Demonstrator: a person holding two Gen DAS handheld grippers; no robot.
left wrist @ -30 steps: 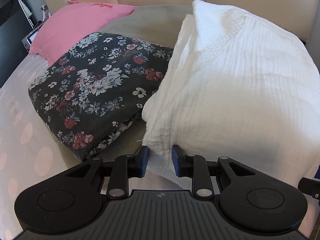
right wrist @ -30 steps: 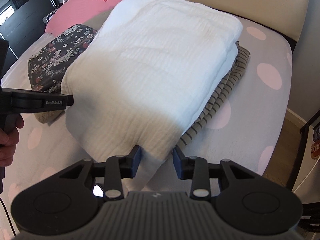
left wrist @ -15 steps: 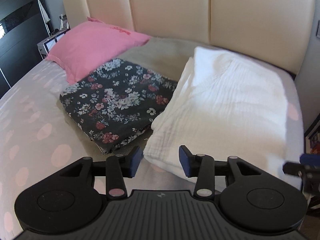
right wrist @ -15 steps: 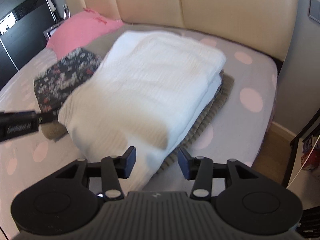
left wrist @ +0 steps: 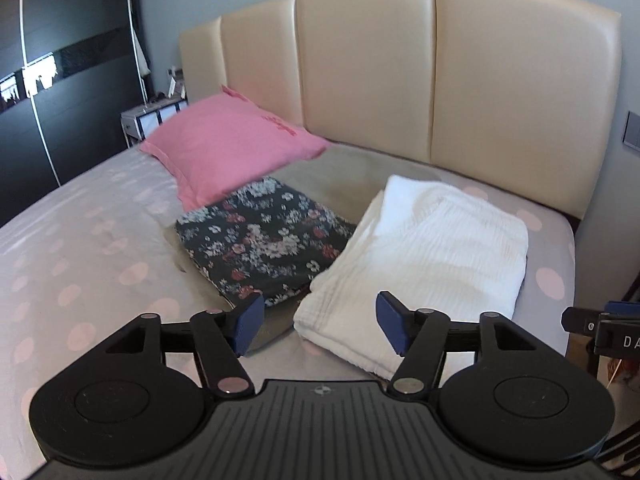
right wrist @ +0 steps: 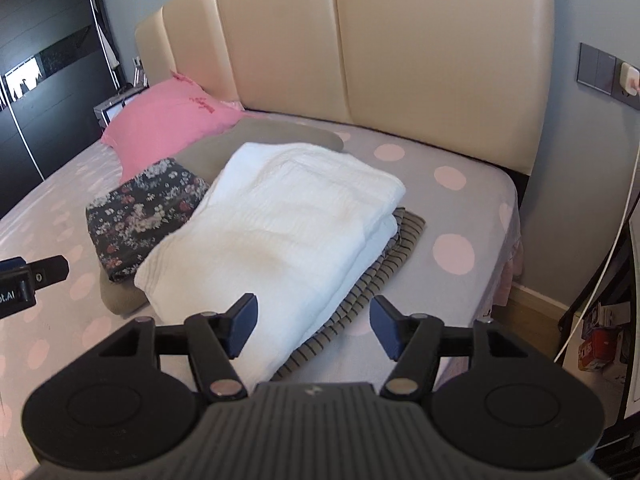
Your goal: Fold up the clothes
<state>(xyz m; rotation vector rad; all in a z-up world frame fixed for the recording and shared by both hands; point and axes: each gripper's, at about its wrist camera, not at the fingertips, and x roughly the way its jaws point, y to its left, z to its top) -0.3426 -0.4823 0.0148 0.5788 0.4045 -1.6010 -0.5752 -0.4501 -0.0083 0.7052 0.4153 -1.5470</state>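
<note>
Both claws have backed well away from the bed since a second ago, when their fingers sat right at the near hem of the white garment (left wrist: 432,252); now the whole headboard (left wrist: 440,72) is in sight. The left claw (left wrist: 319,326) hangs wide open and holds nothing, and the right claw (right wrist: 312,330) is likewise spread and empty. That white piece lies folded on the bed (left wrist: 80,248), stacked on a striped garment (right wrist: 376,280) whose edge peeks out on the right side. Just beside it, touching along one edge, sits the folded floral garment (left wrist: 268,244), with a pink pillow (left wrist: 224,152) behind.

By my reckoning the white fold is finished. The risk from here is a careless reach: a claw catching only the top layer would drag the fold open, and a nudge could slide the white piece off the striped one, since they do not sit squarely.

No basket or box for the clothes is visible.
</note>
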